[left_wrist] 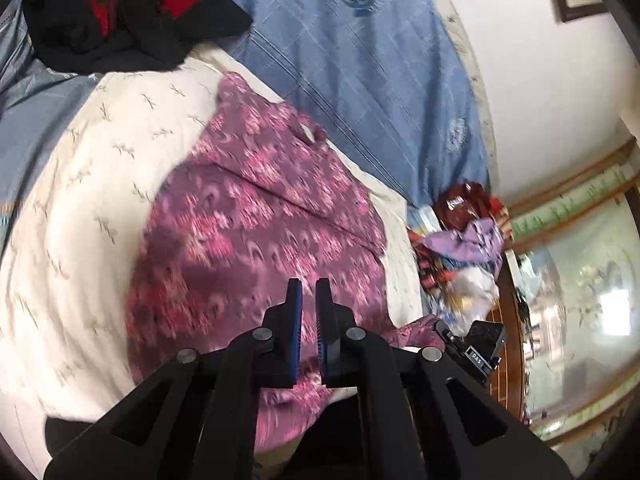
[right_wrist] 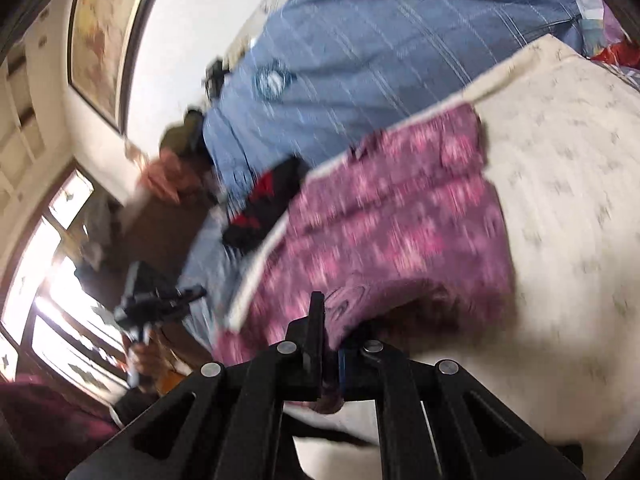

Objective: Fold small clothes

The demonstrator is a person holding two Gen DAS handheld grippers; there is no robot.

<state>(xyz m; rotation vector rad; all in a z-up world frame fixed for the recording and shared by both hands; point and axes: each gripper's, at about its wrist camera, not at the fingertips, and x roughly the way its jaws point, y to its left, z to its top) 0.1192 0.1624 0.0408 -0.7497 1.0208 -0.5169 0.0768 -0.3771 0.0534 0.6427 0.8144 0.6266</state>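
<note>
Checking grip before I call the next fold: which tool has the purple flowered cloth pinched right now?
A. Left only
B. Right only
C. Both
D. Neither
B: the right tool is shut on a fold of the purple flowered cloth, while the left tool shows an empty gap above the cloth.

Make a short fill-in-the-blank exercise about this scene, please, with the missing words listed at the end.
1. The patterned purple garment lies on a ____ quilt.
2. The right gripper is shut on the garment's ____.
3. The left gripper has a narrow gap between its fingers and holds ____.
4. Beyond the quilt lies a black and ____ garment.

Missing words: cream; edge; nothing; red
</note>
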